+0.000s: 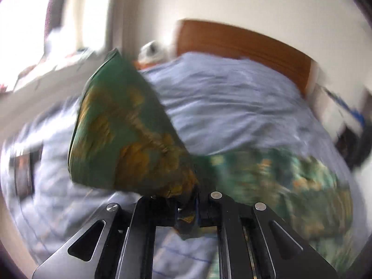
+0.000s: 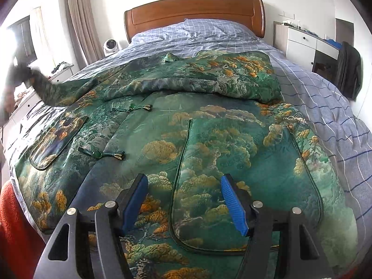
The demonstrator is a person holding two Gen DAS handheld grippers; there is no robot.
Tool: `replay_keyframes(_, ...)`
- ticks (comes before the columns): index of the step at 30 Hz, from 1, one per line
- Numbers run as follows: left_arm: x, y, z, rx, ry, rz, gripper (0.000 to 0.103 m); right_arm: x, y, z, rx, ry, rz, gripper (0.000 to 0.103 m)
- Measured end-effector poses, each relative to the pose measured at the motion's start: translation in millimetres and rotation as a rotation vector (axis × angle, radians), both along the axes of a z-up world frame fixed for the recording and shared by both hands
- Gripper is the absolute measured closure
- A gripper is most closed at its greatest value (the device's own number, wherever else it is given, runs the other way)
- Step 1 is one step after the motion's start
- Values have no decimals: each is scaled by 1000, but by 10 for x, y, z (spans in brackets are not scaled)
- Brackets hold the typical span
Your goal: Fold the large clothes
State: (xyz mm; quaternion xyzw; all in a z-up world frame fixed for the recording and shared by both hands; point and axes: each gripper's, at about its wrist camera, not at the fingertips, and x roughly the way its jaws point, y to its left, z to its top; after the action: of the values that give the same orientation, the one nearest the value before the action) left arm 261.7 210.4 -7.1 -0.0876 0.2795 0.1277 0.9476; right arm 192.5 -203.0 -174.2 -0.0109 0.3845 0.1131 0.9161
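Observation:
A large green padded jacket (image 2: pixel 209 139) with gold tree patterns lies spread on the bed, one part folded across its upper half. My right gripper (image 2: pixel 183 181) hovers over the jacket's lower hem; its blue pads (image 2: pixel 232 204) stand well apart with nothing between them. At the far left the jacket's sleeve (image 2: pixel 51 90) is pulled up off the bed by a blurred dark shape. In the left wrist view my left gripper (image 1: pixel 188 207) is shut on a bunch of that green fabric (image 1: pixel 121 134), which hangs up in front of the lens. The picture is motion-blurred.
The bed (image 2: pixel 325 97) has a blue checked cover and a wooden headboard (image 2: pixel 195 14). A white dresser (image 2: pixel 302 44) and a dark hanging garment (image 2: pixel 348 69) stand at the right. A small white fan (image 2: pixel 108 45) and curtain (image 2: pixel 79 23) are left. Something red (image 2: pixel 14 227) lies lower left.

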Motion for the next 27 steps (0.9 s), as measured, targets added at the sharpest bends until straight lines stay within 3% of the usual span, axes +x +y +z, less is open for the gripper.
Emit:
replay_keyframes(3,121,-622,138,92,-5,-153,94,-14,-13,14,12,0,0,36)
replay_keyframes(7,336,-1263,-18,160,39,-281,94,-39,-32,35,27,2,4,36)
replay_keyframes(13,576,-1988,-841,195,247,-395,90,-89,-81,78,54,4,14,36)
replay_keyframes(15,530,-2100,-1092,211,305,-410,80,-95,-84,73,48,4,18,36)
replay_keyframes(18,333,-2157,-1286,210,313,-433,29,-98,-89,71,49,12,21,36)
replay_keyframes(20,89,-2145,-1301,203,288,-449,14,-84,-95,104,58,27,21,36)
replay_keyframes(24,-254,-2023,-1351,176,268,-472,11,-14,-43,366,75,9,23,36)
replay_keyframes(27,-436,-1831,-1356,131,257,-421,10,238,138,578,97,-20,84,36)
